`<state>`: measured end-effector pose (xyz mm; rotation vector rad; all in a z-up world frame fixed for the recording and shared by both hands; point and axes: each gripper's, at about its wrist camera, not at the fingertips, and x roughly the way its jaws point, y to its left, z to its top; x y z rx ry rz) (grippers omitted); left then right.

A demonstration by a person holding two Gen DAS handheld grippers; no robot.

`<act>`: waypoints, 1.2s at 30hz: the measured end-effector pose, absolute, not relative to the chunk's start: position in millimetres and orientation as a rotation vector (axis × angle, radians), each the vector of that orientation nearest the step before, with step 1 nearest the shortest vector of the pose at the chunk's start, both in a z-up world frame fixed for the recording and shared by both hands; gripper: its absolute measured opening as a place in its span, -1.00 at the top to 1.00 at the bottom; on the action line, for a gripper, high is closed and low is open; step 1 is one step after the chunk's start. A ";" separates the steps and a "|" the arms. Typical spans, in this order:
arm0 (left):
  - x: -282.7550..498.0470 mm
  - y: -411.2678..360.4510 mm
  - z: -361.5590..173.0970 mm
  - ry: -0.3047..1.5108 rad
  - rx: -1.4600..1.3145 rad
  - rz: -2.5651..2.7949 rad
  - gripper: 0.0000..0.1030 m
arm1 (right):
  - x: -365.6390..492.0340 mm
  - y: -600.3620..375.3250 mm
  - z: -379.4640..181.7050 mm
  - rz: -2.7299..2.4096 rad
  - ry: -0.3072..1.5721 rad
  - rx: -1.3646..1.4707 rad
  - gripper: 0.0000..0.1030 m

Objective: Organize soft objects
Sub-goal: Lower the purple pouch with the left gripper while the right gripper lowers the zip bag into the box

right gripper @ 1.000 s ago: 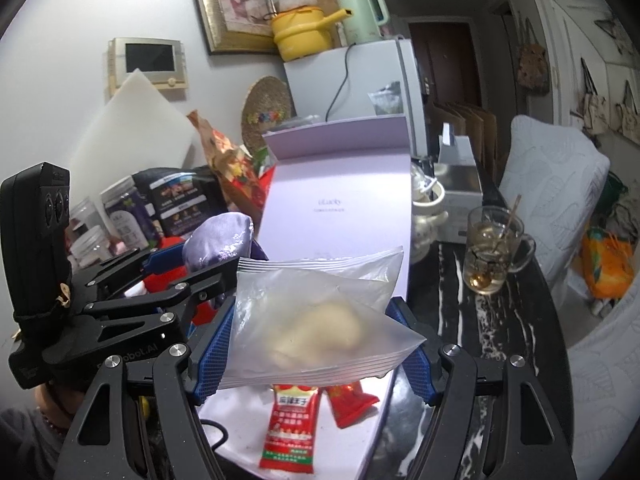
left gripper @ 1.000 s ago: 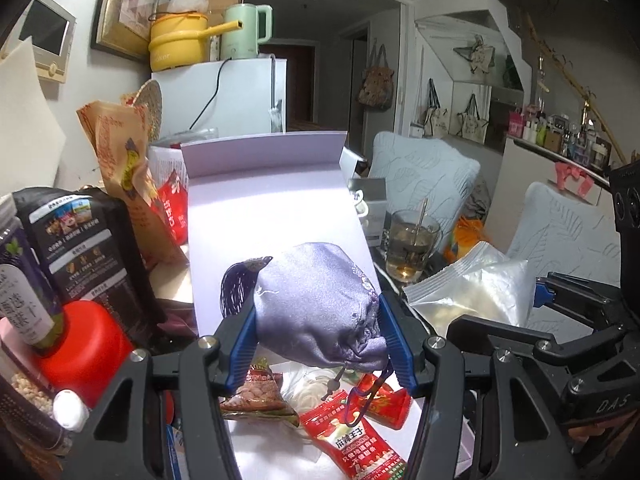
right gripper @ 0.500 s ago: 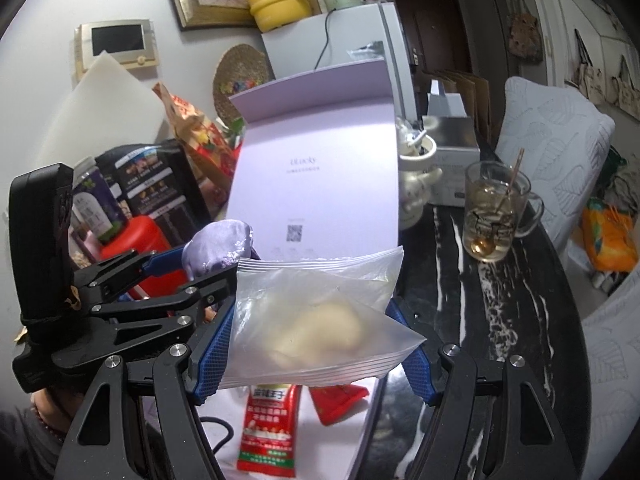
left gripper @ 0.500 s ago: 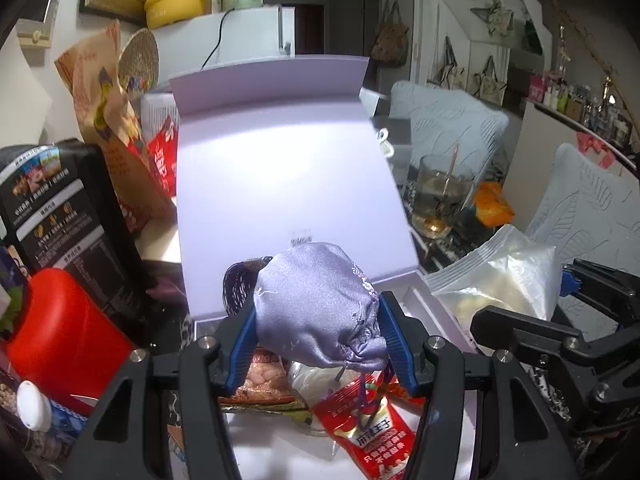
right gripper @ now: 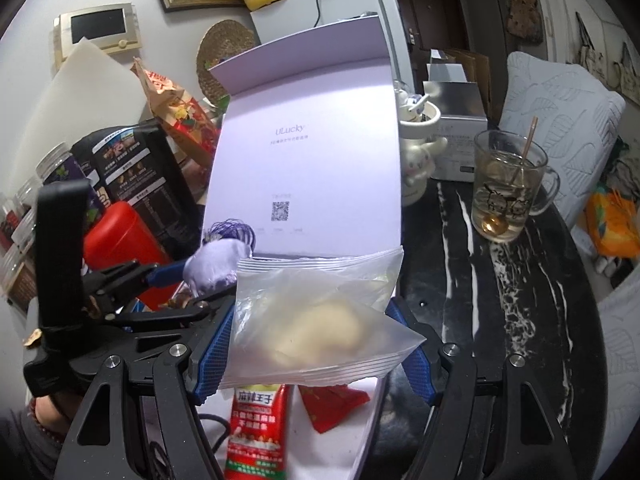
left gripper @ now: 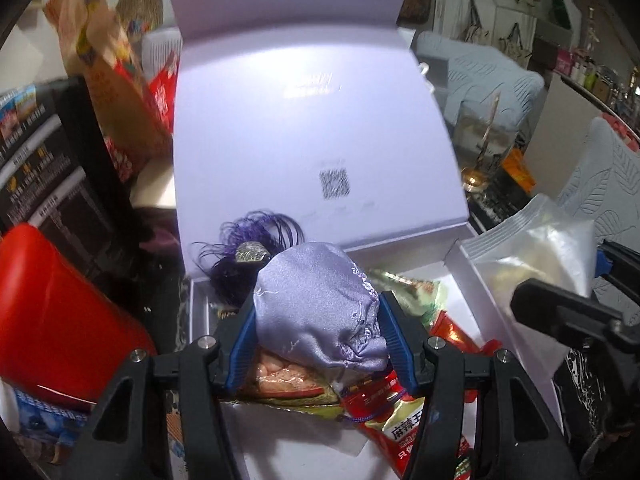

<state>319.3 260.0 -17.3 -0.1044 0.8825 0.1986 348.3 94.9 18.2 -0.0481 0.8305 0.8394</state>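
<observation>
My left gripper [left gripper: 318, 328] is shut on a lilac satin pouch [left gripper: 316, 312] with a dark purple tassel [left gripper: 248, 256], held over the open lilac gift box [left gripper: 476, 280]. The pouch also shows in the right wrist view [right gripper: 214, 264]. My right gripper [right gripper: 312, 344] is shut on a clear zip bag [right gripper: 316, 312] with a pale soft lump inside, held above the box's right side. The bag also shows in the left wrist view [left gripper: 532, 252]. The box's lid [right gripper: 312, 160] stands open behind. Red snack packets [left gripper: 404, 412] and a nut packet [left gripper: 288, 376] lie in the box.
A red canister [left gripper: 60, 320] and black snack bags [right gripper: 132, 172] stand left of the box. A glass mug with a spoon [right gripper: 508, 192], a white figurine cup [right gripper: 420, 148] and a silver box [right gripper: 456, 120] stand on the black marble table [right gripper: 500, 320] to the right.
Both grippers have moved forward and down toward the box, still holding the pouch and the zip bag. The box lid and interior fill more of both views.
</observation>
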 end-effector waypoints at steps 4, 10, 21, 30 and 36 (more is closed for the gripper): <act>322.9 258.4 -21.5 0.898 -0.082 0.207 -0.11 | 351.7 100.6 16.3 0.841 0.851 -0.068 -0.43; 330.7 251.5 -27.3 0.930 -0.025 0.225 -0.20 | 354.6 111.5 10.6 0.839 0.874 -0.109 -0.43; 341.3 246.5 -32.6 0.972 0.002 0.210 -0.55 | 366.5 105.4 1.2 0.807 0.903 -0.084 -0.43; 311.3 256.2 -7.0 0.902 -0.069 0.253 -0.55 | 370.4 99.5 -2.1 0.833 0.927 -0.029 -0.43; 291.7 263.5 11.0 0.843 -0.084 0.298 -0.55 | 368.7 109.2 -7.0 0.864 0.941 -0.048 -0.43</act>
